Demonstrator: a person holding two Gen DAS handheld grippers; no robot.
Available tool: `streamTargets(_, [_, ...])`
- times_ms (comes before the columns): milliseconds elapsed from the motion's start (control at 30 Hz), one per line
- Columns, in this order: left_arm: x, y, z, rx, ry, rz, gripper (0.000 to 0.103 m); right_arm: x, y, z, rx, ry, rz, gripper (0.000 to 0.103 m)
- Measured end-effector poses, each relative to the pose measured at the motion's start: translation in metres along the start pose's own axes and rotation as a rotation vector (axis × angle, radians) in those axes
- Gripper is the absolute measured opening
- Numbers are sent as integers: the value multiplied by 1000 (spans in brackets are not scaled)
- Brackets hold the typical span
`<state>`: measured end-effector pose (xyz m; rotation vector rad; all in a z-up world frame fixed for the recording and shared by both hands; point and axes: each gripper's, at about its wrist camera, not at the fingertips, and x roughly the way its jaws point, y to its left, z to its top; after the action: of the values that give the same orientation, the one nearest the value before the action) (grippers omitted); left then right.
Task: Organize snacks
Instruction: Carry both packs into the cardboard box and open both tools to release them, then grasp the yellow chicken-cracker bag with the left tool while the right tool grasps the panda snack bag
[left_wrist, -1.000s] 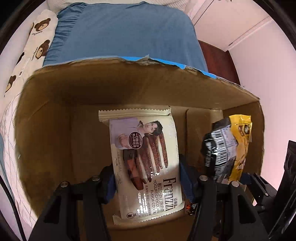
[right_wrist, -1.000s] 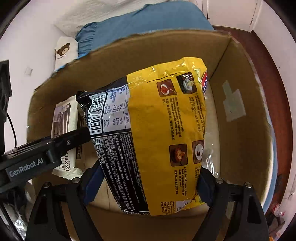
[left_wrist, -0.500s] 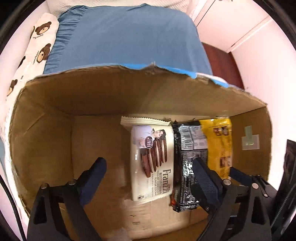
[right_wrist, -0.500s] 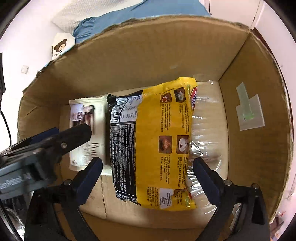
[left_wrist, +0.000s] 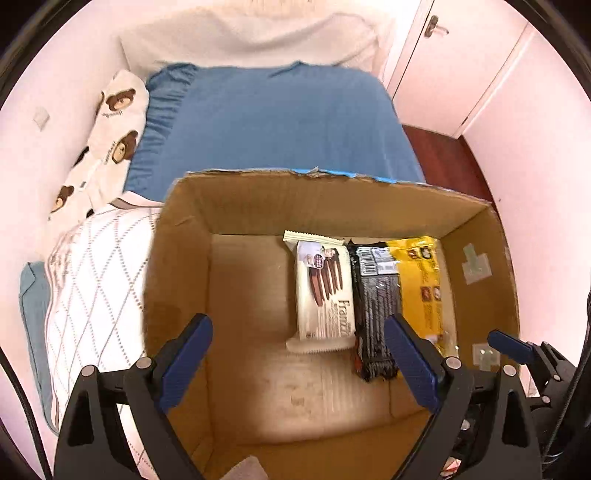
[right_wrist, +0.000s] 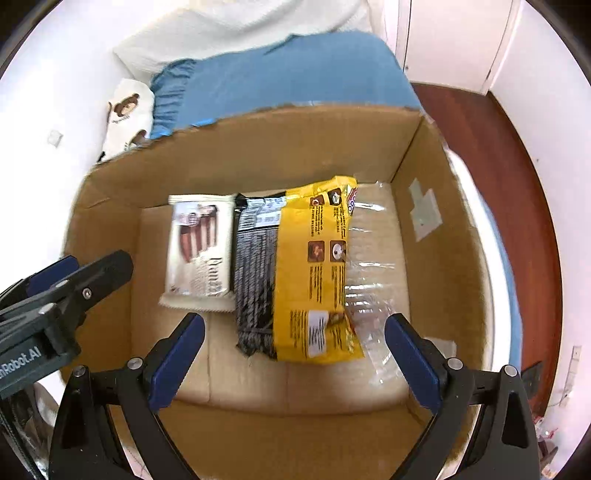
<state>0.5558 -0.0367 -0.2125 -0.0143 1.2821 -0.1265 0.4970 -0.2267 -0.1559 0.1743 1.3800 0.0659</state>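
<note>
A white Franzzi cookie packet (left_wrist: 323, 291) lies flat on the floor of an open cardboard box (left_wrist: 258, 206). A yellow and black snack bag (left_wrist: 399, 295) lies right beside it, touching it. Both show in the right wrist view too: the cookie packet (right_wrist: 199, 251) on the left, the snack bag (right_wrist: 299, 273) on the right, with clear plastic wrap (right_wrist: 369, 266) next to it. My left gripper (left_wrist: 297, 354) is open and empty above the box. My right gripper (right_wrist: 293, 354) is open and empty above the box.
The box (right_wrist: 417, 166) stands on a bed with a blue sheet (left_wrist: 266, 122), a quilted white cover (left_wrist: 96, 280) and a bear-print pillow (left_wrist: 110, 125). The left gripper's body (right_wrist: 55, 295) shows at the left of the right wrist view. Dark red floor (right_wrist: 491, 155) lies to the right.
Both grippers let go of their packets, which now lie side by side on the box floor. Both grippers opened and rose back above the box.
</note>
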Motion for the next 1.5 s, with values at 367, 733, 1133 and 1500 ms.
streamTargets(367, [-80, -6, -66, 3, -92, -35, 95, -71, 10, -56, -37, -120, 38, 100])
streamTargets(733, [-112, 12, -198, 119, -91, 13, 95, -48, 9, -170, -40, -46, 102, 97])
streamTargets(1133, [27, 16, -306, 558, 228, 131, 86, 33, 11, -240, 17, 139, 103, 85])
streamTargets(1500, [53, 61, -284, 150, 320, -1, 57, 61, 35, -252, -10, 144, 65, 85])
